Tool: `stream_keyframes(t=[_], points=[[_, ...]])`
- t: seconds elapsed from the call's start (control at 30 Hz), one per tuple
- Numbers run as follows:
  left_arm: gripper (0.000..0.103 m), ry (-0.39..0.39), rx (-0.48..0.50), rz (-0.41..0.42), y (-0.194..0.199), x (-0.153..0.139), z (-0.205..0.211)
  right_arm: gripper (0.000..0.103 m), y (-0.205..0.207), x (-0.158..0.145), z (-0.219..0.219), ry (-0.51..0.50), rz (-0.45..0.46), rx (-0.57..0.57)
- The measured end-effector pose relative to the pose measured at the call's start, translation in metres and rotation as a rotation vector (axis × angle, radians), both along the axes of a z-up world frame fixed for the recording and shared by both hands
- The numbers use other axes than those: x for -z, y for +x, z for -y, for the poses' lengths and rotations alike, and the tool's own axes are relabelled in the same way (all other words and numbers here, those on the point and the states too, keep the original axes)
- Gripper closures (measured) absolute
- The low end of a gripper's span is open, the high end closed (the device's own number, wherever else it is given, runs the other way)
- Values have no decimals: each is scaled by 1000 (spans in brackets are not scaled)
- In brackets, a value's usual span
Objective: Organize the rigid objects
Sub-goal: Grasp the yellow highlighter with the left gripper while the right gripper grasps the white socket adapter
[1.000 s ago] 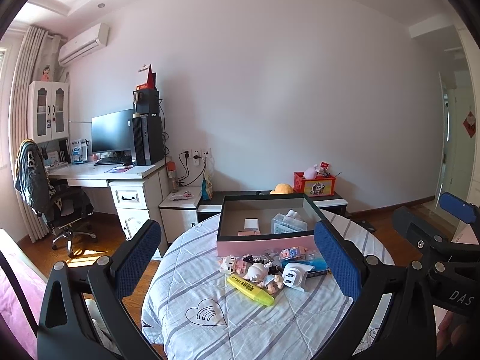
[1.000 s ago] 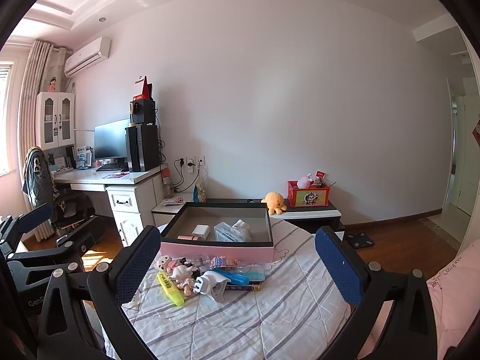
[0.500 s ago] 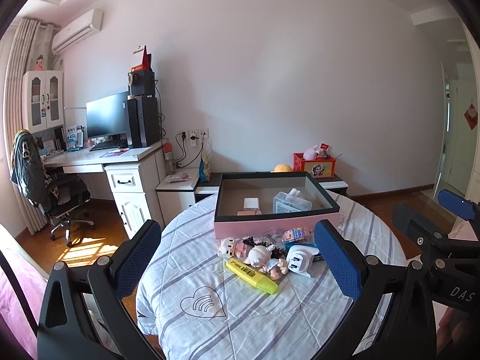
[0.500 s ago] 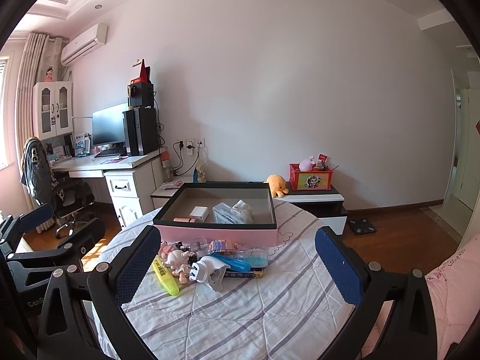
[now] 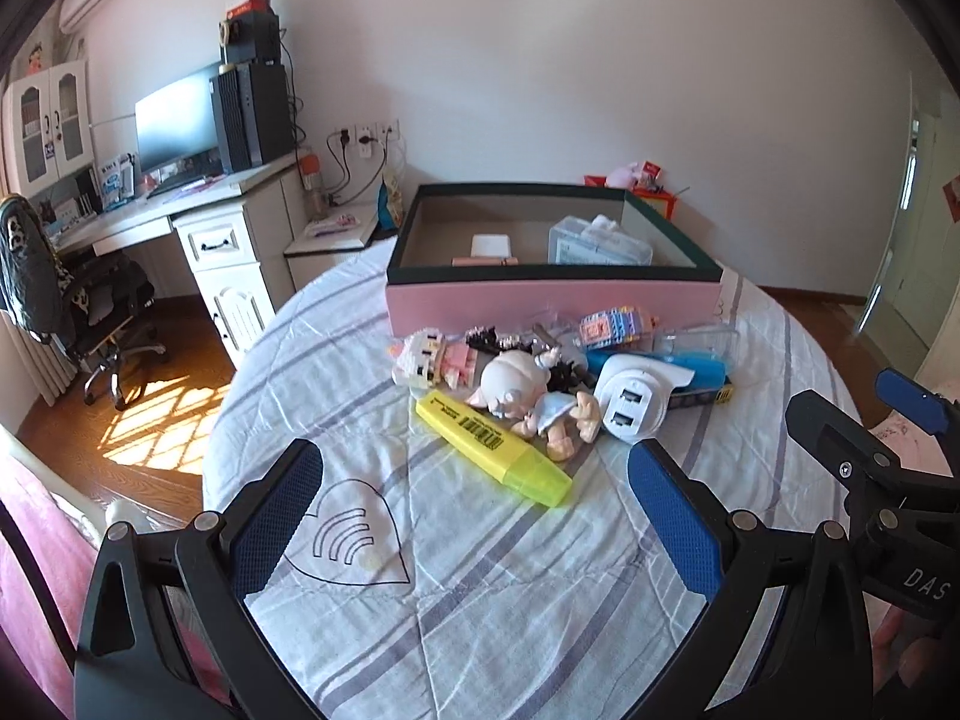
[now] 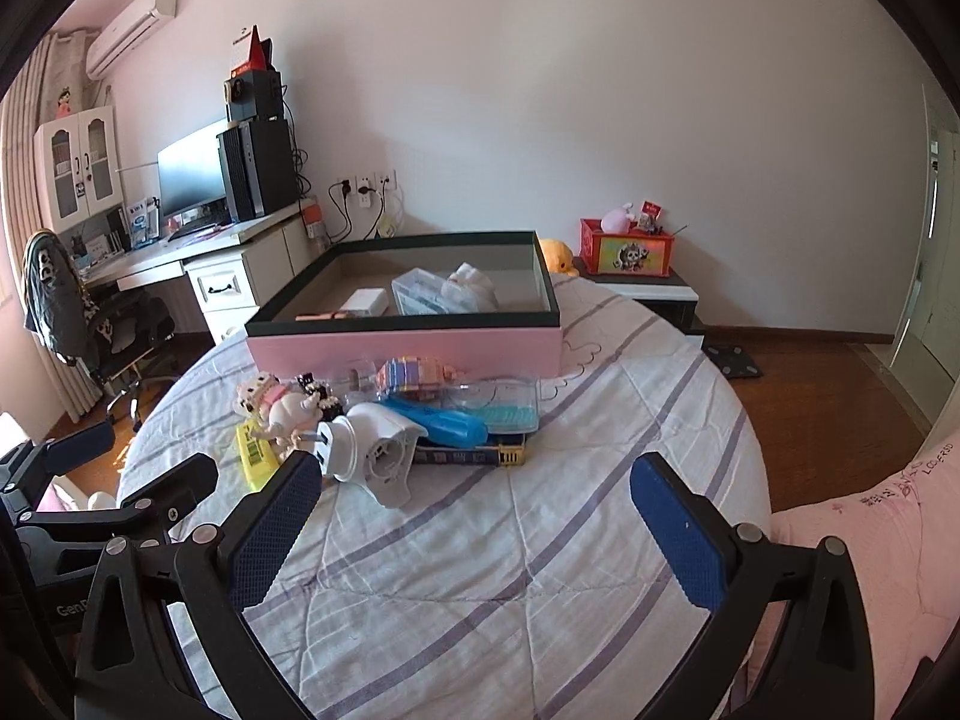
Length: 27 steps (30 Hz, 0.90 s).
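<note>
In the left wrist view, the left gripper [image 5: 474, 501] is hovering over the striped tablecloth [image 5: 492, 600] with its blue-padded fingers [image 5: 276, 516] spread wide and grasping nothing. The yellow highlighter [image 5: 492, 447] is lying just ahead of the gap, toward twelve o'clock, pointing from ten to four. Beyond it a white pig figurine [image 5: 528, 399] is resting against a white USB charger [image 5: 630, 405] at its three o'clock side, and a pink block figure [image 5: 429, 357] is sitting at the figurine's ten o'clock. A blue case [image 5: 678, 369] is lying behind the charger. The pink box [image 5: 552, 300] with a dark rim is standing open at twelve o'clock, holding a clear plastic case [image 5: 600, 246] and a small white block [image 5: 492, 247]. The right gripper [image 5: 906, 420] is showing at three o'clock.

In the right wrist view, the right gripper [image 6: 474, 504] is hanging over bare cloth, fingers [image 6: 678, 534] released and apart, empty. The pile is sitting toward eleven o'clock: the charger [image 6: 366, 450] nearest, the highlighter [image 6: 255, 456] at its nine o'clock side, the blue case [image 6: 444, 423] on a dark book [image 6: 474, 455]. The pink box [image 6: 408, 345] is standing behind the pile. The left gripper [image 6: 90, 468] is reaching in at nine o'clock
</note>
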State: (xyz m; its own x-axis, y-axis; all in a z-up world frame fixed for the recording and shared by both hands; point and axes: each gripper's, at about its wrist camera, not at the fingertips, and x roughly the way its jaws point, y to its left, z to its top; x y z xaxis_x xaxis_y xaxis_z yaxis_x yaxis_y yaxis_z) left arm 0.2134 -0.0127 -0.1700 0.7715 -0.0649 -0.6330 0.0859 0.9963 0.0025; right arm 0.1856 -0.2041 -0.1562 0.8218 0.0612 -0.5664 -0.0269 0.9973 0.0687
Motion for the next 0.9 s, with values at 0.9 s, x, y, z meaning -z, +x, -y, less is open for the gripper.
stream_keyframes(t=[0.9], points=[[0,-19,-154,-220,51,58,-50,0,57,44,-22,6,-163,-97]])
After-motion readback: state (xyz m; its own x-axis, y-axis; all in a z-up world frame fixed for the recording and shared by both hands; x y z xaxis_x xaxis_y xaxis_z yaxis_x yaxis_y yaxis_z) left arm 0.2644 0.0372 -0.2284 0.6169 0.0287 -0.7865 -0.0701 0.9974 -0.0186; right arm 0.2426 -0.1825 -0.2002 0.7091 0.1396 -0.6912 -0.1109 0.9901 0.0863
